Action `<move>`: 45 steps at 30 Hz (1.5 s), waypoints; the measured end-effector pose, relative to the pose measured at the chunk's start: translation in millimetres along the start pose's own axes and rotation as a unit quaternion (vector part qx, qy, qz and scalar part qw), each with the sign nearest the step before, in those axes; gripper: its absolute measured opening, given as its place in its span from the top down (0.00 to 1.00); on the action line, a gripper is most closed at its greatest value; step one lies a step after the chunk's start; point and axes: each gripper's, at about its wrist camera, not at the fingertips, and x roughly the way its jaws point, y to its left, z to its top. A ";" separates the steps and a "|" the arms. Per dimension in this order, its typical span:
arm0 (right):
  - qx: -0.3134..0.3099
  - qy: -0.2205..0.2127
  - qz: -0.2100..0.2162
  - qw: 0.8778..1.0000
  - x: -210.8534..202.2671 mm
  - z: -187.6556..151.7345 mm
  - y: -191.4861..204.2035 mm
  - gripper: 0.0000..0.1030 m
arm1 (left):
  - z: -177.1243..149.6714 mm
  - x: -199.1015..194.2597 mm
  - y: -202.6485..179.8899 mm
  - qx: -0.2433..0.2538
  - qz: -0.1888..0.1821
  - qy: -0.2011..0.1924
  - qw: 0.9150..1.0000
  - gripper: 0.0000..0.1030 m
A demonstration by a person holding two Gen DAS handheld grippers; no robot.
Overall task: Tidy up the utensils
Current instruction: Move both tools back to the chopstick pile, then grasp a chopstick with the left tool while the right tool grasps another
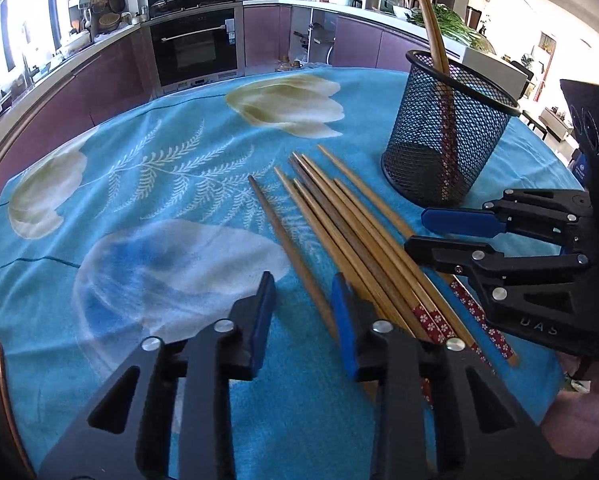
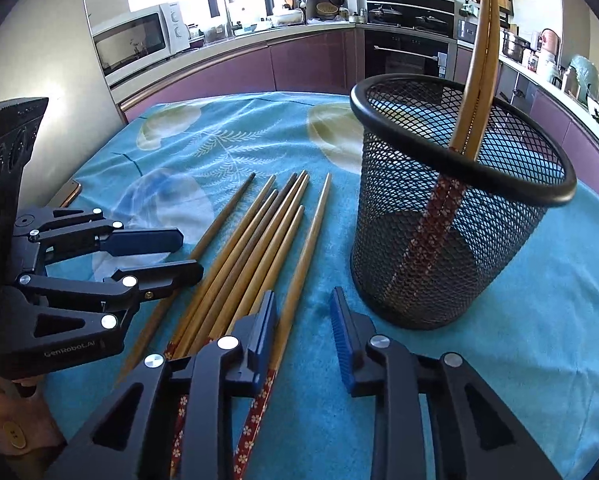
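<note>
Two chopsticks (image 2: 473, 92) are seen already standing in the black mesh holder (image 2: 451, 240), which is set at the right of the right wrist view, their tips leaning against its rim. The job is judged to be only begun: a loose bundle of about eight chopsticks (image 1: 351, 236) is still laid on the blue flowered tabletop (image 1: 159, 184), just beside the holder, in the centre of the left wrist view.

The left gripper (image 1: 303, 296) is held low over the handle ends of the bundle at the bottom of the left wrist frame, angled downward. Its jaws are narrowed, with one darker chopstick (image 1: 287, 252) lying between them; no pad is seen pressing on it.

The right gripper (image 2: 303, 312) is likewise tilted down at the bottom of its own view, jaws narrowed over bare cloth, the outermost chopstick (image 2: 303, 256) passing just beside its left pad. Nothing is seen gripped.
</note>
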 end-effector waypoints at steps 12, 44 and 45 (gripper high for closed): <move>0.043 -0.014 0.040 0.998 -10.6 -3.3 -14.0 0.94 | -2.8 -3.6 5.5 -0.032 -0.014 -0.007 0.999 0.90; -0.002 -0.023 0.070 0.997 -23.6 0.0 -2.8 0.94 | -2.1 -21.9 9.0 -0.029 -0.025 -0.021 0.999 0.93; -0.003 -0.029 0.072 0.997 -28.0 0.9 -2.8 0.94 | -0.9 -26.5 9.7 -0.029 -0.032 -0.027 0.999 0.93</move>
